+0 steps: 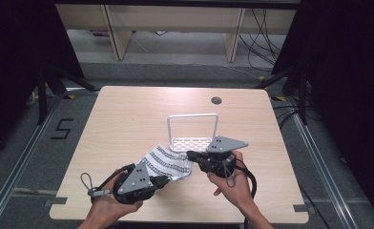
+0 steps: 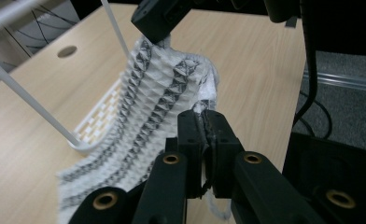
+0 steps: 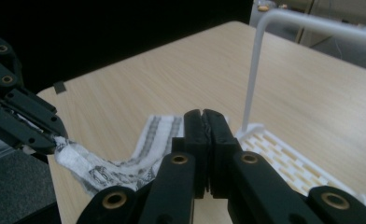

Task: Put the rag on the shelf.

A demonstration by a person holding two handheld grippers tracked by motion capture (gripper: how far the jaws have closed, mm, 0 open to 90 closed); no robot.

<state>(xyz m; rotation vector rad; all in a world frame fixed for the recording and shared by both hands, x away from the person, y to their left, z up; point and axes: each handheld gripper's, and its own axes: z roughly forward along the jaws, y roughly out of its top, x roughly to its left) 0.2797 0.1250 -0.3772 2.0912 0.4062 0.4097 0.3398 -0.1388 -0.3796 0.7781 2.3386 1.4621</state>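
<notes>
Closest to us, at about seven o'clock on the counter [image 1: 128, 114], our left tool [image 1: 167, 180] has its jaws pressed fully together on one corner of the patterned cloth [image 1: 170, 162]; in the left gripper view the fabric edge is pinched right at the jaw tips [image 2: 204, 122]. Moving right, the cloth hangs slack between both tools, its lower part still draped on the counter at about six o'clock. Our right tool [image 1: 191, 155], near five o'clock, is likewise clamped tight on the opposite corner [image 3: 203, 126].

We judge both holds shallow: each takes only a thin hem, so a sharp tug or uneven lift could pull a corner free and drop the cloth. Spreading our hands too far could also stretch the knit until it slips out.

Just beyond the cloth, toward twelve o'clock, stands the white wire rack [image 1: 192, 125], its perforated base touching or just beside the fabric. Its upright frame is the main obstacle; the trailing cloth could snag on it or drag it along. A cable grommet hole [image 1: 216, 100] sits farther back, well apart.
</notes>
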